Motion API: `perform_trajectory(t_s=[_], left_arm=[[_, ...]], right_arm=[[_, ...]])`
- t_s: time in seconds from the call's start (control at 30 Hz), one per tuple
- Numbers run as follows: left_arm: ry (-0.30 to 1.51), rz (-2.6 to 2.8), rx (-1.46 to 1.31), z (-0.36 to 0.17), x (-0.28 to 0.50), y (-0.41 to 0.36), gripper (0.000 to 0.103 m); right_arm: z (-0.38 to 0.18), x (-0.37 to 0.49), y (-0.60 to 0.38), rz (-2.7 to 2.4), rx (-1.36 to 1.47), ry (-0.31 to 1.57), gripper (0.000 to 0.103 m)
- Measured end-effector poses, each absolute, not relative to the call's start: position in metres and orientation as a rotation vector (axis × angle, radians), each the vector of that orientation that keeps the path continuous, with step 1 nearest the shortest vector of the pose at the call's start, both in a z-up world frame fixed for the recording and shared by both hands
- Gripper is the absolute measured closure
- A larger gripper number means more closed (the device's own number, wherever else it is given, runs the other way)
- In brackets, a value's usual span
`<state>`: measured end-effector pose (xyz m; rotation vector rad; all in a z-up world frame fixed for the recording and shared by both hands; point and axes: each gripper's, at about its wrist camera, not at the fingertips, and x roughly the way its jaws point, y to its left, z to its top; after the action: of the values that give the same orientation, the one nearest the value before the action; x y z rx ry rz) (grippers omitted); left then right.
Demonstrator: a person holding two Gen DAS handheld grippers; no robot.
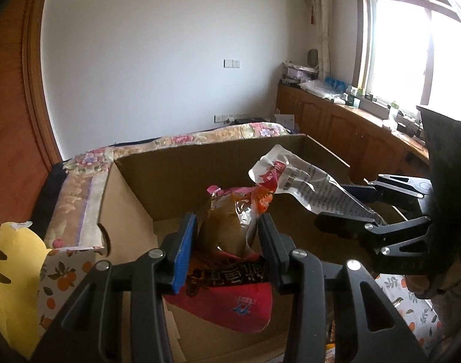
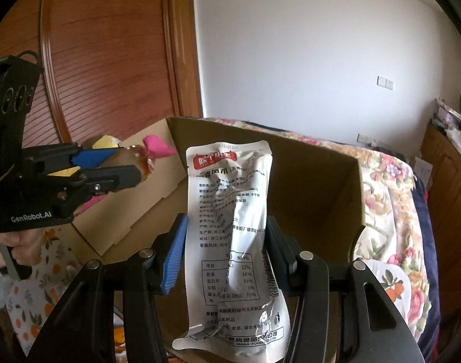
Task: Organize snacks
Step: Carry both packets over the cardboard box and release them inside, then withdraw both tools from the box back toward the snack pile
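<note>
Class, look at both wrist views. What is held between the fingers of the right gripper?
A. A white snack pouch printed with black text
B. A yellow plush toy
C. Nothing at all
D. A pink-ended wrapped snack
A: in the right wrist view, the right gripper has its fingers clamped on the white snack pouch, held over the open cardboard box.

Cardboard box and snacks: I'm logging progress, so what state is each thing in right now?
Cardboard box: open, flaps out, nothing visible inside.
Pink packet: held above the box.
White pouch: held over the box, sealed, crumpled.
Left gripper: shut on the pink packet.
Right gripper: shut on the white pouch.
</note>
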<state>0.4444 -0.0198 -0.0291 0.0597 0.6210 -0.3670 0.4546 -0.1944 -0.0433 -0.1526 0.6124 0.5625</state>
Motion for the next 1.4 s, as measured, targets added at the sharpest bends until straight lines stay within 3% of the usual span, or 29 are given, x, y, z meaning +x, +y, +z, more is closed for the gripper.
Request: perform_trajectory(t_s=[0.2, 0.33, 0.47, 0.9, 1.4], left_arm=[[0.624, -0.373, 0.070, -0.025, 0.444, -0.024, 0.060], [0.625, -0.362, 0.094, -0.023, 0.441, -0.025, 0.059], [0.631, -0.350, 0.106, -0.019, 0.434, -0.024, 0.049], [0.643, -0.297, 0.157, 0.002, 0.385, -0.024, 0.032], [0.651, -0.343, 0.153, 0.031, 0.333, -0.015, 0.030]], right_arm=[[-0.048, 0.462, -0.192, 0.549, -0.161, 0.642, 0.050], [-0.048, 0.463, -0.192, 0.540, -0.163, 0.654, 0.043], [-0.048, 0.460, -0.193, 0.532, -0.162, 0.665, 0.040], [-0.022, 0.424, -0.201, 0.499, -0.161, 0.641, 0.040], [-0.004, 0.362, -0.204, 0.480, -0.198, 0.629, 0.040]])
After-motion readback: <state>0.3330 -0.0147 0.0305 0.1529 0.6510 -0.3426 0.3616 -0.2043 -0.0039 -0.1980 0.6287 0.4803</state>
